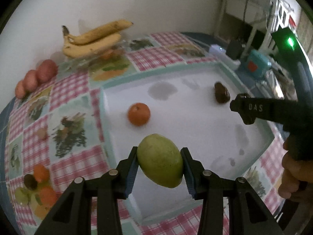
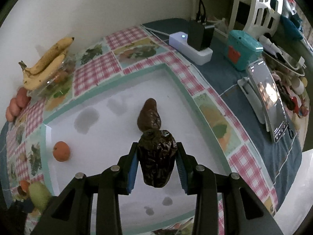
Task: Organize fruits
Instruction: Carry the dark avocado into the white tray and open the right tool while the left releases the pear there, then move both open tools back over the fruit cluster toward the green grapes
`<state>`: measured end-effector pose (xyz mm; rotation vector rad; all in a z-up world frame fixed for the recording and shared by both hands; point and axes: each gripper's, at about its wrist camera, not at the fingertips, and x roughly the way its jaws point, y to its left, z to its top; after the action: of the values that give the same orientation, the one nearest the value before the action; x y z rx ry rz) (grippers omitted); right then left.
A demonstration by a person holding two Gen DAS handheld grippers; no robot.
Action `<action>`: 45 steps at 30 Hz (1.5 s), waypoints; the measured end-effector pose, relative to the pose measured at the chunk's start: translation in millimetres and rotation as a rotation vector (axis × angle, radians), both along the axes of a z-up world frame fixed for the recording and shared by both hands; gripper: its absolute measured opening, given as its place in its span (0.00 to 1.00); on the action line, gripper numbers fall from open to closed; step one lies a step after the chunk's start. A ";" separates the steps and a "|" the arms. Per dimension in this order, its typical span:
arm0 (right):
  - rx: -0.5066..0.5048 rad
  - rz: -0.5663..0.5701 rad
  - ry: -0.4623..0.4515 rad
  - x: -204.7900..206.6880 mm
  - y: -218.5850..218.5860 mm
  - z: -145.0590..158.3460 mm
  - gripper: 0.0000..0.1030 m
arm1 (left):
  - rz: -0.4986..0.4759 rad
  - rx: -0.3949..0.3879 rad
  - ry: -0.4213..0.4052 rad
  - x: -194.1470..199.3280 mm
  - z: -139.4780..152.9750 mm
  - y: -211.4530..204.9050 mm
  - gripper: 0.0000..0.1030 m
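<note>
Left claw (image 1: 159, 163) clamped on green mango (image 1: 160, 160), long axis tilted, above near tray (image 1: 225, 66) edge; orange (image 1: 139, 114) just beyond. Right claw (image 2: 156, 164) gripping wrinkled dark fruit (image 2: 156, 156); similar dark fruit (image 2: 149, 114) directly ahead, far side.

We see matt black plastic tongs (image 1: 159, 168) with ribbed blue pads (image 1: 130, 173) — the green fruit (image 1: 160, 160) between them is smooth, faintly speckled. The dark fruit (image 2: 156, 158) looks wrinkled and glossy. The checked cloth (image 1: 72, 90) is printed; the tray (image 1: 195, 117) — smooth, matt white.
</note>
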<state>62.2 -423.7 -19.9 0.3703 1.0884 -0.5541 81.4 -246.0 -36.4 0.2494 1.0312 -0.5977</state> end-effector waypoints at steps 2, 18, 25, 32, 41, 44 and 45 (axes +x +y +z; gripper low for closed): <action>0.002 -0.001 0.024 2.6 -1.1 -8.0 0.37 | -0.008 0.016 0.018 1.0 -10.4 -5.6 0.44; 0.014 0.015 0.098 5.1 4.7 -37.3 0.37 | -0.016 0.080 0.052 0.1 -41.1 -16.9 0.44; 0.012 0.019 0.099 5.5 6.6 -37.6 0.37 | -0.014 0.070 0.059 0.7 -40.0 -15.8 0.44; 0.023 0.016 0.103 10.2 3.9 -39.0 0.45 | -0.018 0.054 0.084 1.4 -37.1 -13.0 0.44; -0.035 0.029 0.018 8.5 10.2 -6.6 0.56 | -0.015 -0.047 0.046 0.2 -5.3 1.4 0.53; -0.062 0.027 -0.017 7.9 12.1 6.6 0.62 | 0.028 -0.058 0.045 6.5 3.5 13.9 0.60; -0.070 0.028 -0.026 7.4 12.9 10.1 0.62 | 0.049 -0.061 0.049 9.4 5.2 18.1 0.64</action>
<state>69.6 -410.9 -9.9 0.3002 1.0451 -0.5597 90.8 -227.9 -31.2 0.1565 1.0617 -0.5921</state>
